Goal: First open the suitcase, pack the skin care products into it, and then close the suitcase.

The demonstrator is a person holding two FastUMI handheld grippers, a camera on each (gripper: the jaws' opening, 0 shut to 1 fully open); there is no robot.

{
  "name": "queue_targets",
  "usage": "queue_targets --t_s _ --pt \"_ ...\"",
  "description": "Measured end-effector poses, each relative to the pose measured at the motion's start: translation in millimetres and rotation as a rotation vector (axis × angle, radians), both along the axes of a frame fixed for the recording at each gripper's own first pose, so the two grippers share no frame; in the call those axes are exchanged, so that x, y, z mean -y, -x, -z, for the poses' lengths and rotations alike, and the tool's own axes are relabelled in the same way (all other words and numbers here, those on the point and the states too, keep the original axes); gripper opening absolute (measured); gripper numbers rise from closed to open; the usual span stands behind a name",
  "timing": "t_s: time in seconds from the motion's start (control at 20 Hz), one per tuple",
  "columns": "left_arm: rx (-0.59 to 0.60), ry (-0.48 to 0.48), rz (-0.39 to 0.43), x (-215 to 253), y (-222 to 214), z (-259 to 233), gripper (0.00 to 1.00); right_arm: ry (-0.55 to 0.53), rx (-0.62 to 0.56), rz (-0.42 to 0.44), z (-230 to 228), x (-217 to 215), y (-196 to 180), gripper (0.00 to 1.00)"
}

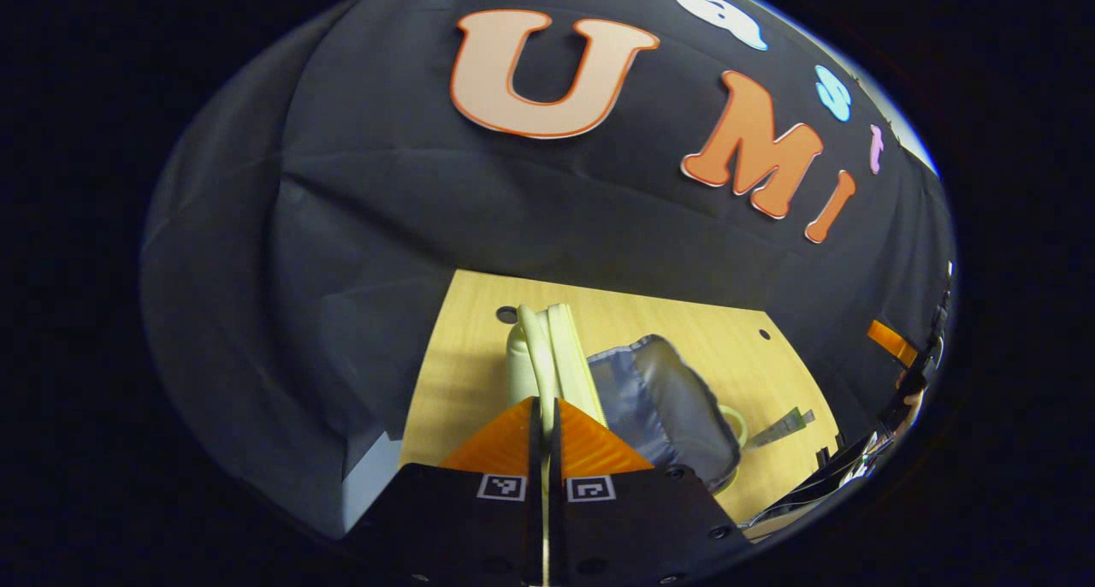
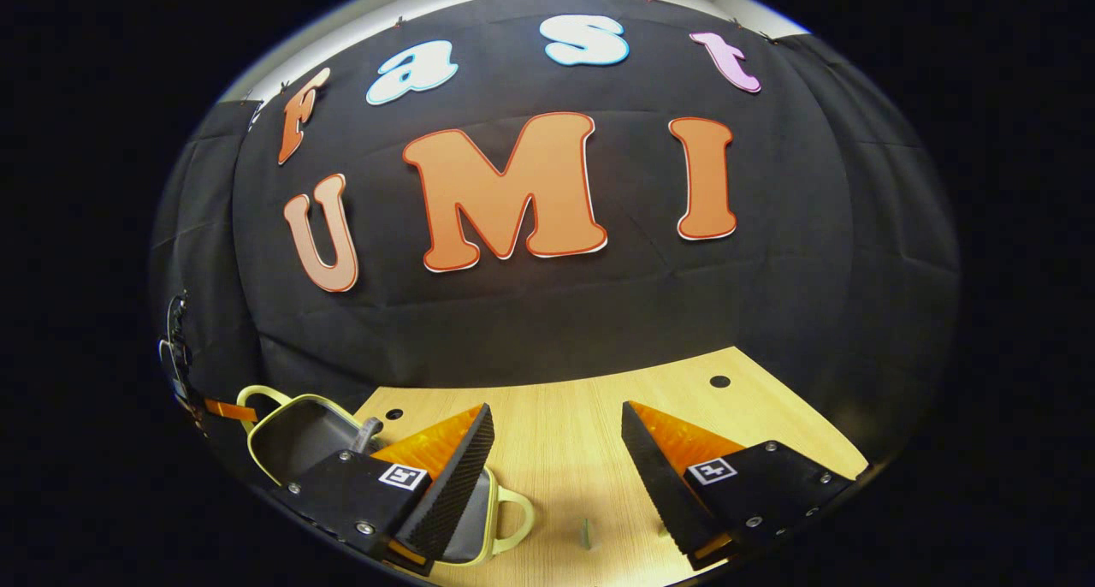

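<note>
A small pale-yellow suitcase (image 1: 676,407) with grey lining lies open on the wooden table (image 1: 462,382). My left gripper (image 1: 543,403) is shut on the rim of its raised lid (image 1: 552,347), which I see edge-on. In the right gripper view the suitcase (image 2: 299,437) sits at lower left, partly hidden behind one finger (image 2: 453,476). My right gripper (image 2: 556,454) hangs open over bare table with nothing between its fingers. A slim grey-green product (image 1: 783,424) lies on the table beyond the suitcase's handle (image 1: 737,424); it shows again as a small product (image 2: 586,531) near the table's front.
The black cloth wall closes off the back and sides of the table. Cable holes (image 2: 719,381) mark the tabletop (image 2: 556,416). The right gripper's body (image 1: 843,476) shows at lower right in the left gripper view.
</note>
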State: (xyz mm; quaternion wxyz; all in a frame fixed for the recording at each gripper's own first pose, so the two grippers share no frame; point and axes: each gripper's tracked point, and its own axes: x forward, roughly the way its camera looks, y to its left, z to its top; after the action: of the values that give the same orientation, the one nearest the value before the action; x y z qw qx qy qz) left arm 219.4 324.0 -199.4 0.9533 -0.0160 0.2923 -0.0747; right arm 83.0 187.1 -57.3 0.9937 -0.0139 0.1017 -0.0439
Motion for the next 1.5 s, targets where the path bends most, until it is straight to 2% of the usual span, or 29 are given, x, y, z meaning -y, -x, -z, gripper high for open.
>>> queue_targets --t_s 0.35,0.5,0.75,0.95,1.0,1.1,1.2,1.35,1.5 --pt "-0.099 0.078 -0.094 -86 -6 78 0.03 0.017 -0.024 0.035 6 -7 -1 0.95" --pt "-0.145 0.062 -0.108 -109 -5 117 0.03 0.027 -0.033 0.026 7 -13 -2 0.95" --pt "-0.241 0.088 -0.180 -132 -4 181 0.03 0.038 -0.032 0.038 7 -10 0 0.95" --pt "-0.300 0.057 -0.224 -143 5 211 0.08 0.047 -0.036 0.053 7 -2 2 0.95" --pt "-0.302 0.018 -0.239 -149 4 214 0.08 0.050 -0.037 0.055 8 3 6 0.95" --pt "-0.287 -0.056 -0.256 -160 2 210 0.25 0.055 -0.037 0.058 8 9 9 0.95" --pt "-0.224 -0.105 -0.265 -162 -4 192 0.45 0.060 -0.039 0.062 10 16 12 0.95" --pt "-0.115 -0.183 -0.292 -158 -13 158 1.00 0.078 -0.040 0.067 14 30 17 0.95" --pt "0.013 -0.222 -0.309 -130 -15 106 0.99 0.099 -0.034 0.069 14 46 22 0.95"
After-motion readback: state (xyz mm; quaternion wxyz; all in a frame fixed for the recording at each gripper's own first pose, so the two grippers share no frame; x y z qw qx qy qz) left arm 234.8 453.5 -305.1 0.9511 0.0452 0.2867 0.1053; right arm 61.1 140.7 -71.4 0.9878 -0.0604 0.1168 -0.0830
